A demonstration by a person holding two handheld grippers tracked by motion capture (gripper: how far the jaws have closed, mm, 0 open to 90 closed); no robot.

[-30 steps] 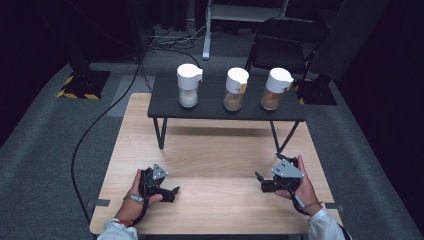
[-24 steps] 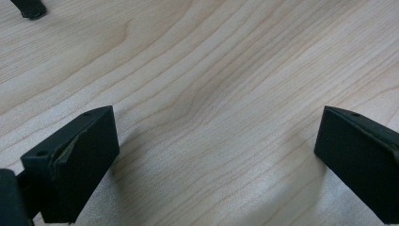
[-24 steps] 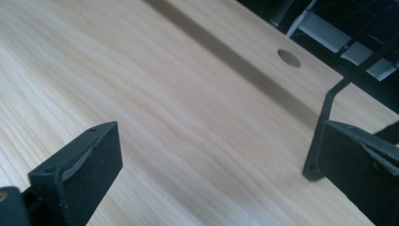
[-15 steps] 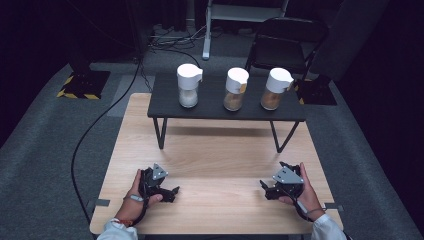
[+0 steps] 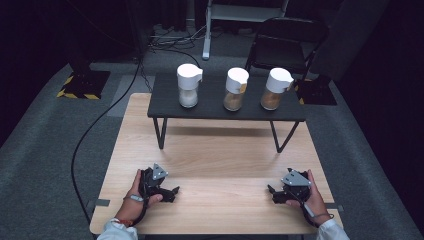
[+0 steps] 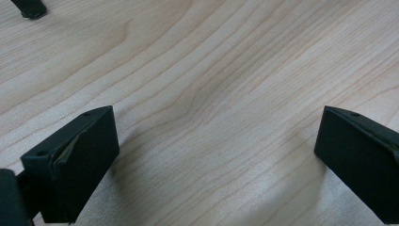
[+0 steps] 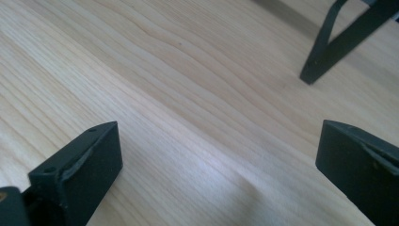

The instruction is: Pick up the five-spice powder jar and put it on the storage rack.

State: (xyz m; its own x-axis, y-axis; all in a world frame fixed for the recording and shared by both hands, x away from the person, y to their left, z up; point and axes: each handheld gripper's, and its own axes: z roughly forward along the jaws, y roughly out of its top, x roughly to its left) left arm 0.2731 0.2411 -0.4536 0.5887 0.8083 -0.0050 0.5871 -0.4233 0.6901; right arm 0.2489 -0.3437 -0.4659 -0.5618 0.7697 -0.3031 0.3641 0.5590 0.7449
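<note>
Both grippers rest low on the light wooden table (image 5: 220, 165), each held by a hand near the front edge. My left gripper (image 5: 171, 193) points right toward the middle; in the left gripper view (image 6: 216, 155) its jaws stand wide apart over bare wood. My right gripper (image 5: 273, 193) points left; in the right gripper view (image 7: 219, 160) its jaws are also wide apart with nothing between them. Three white-lidded jars stand on a black raised stand (image 5: 215, 107): one with white contents (image 5: 189, 86), and two with brown contents (image 5: 235, 90) (image 5: 275, 90).
The stand's black legs (image 5: 161, 134) (image 7: 336, 40) rest on the table's far half, and one foot (image 6: 30, 7) lies ahead of the left gripper. A cable (image 5: 90, 132) runs over the grey floor at the left. A black chair (image 5: 285, 45) stands behind.
My right gripper has come back toward the table's near edge and settled lower. The left gripper has stayed where it was.
</note>
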